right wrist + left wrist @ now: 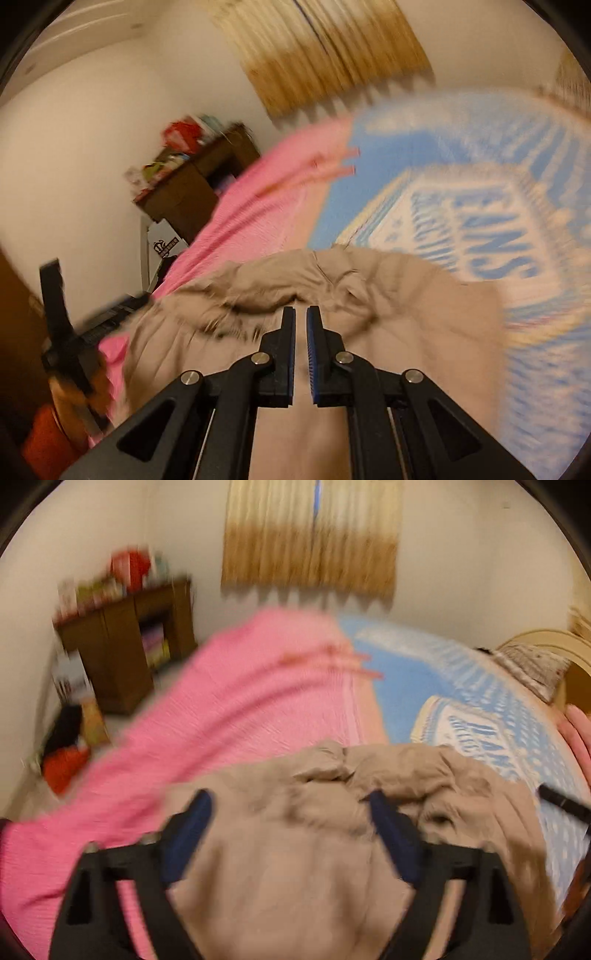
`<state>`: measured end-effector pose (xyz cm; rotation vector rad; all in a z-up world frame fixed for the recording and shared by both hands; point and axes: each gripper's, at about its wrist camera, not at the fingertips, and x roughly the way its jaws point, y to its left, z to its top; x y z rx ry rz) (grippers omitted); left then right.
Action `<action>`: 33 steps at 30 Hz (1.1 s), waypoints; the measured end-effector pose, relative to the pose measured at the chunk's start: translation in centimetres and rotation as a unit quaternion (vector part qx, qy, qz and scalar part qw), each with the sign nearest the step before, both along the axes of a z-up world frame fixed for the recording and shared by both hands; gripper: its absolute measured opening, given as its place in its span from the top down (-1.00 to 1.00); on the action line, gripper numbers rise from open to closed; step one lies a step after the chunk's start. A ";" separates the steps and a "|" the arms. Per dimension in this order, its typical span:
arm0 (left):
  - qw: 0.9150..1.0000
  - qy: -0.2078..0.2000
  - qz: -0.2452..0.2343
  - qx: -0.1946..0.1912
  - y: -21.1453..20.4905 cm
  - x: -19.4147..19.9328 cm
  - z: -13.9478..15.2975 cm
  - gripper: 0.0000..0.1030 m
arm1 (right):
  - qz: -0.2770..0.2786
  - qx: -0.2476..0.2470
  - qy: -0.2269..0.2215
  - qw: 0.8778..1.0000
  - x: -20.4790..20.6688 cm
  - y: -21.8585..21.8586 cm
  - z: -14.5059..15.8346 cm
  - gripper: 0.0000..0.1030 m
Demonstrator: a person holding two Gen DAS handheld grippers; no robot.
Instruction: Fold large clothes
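On the bed [406, 672], a crumpled beige garment [295, 849] is spread across a pink sheet [229, 709] and a blue patterned blanket [480, 155]. Above it, the left fingers [291, 805] are held wide apart, with nothing gripped. The right fingers [301, 310] are clenched almost together, and no cloth is seen pinched between them.
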<state>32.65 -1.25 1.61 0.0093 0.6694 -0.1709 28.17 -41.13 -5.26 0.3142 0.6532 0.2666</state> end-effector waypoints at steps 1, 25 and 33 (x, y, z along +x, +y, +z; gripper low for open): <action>1.000 -0.022 -0.004 0.003 2.1 -3.5 1.1 -0.99 | 0.000 -0.013 -0.012 1.000 -3.4 -0.6 0.8 0.83; 0.996 0.055 0.008 -0.074 12.4 -29.4 -10.9 -0.98 | -0.098 0.034 0.067 0.992 -35.0 -4.9 -9.5 -0.78; 0.996 0.072 -0.013 -0.051 11.0 -31.1 -13.0 -0.94 | -0.060 0.032 0.089 0.994 -36.2 -2.4 -11.3 -0.79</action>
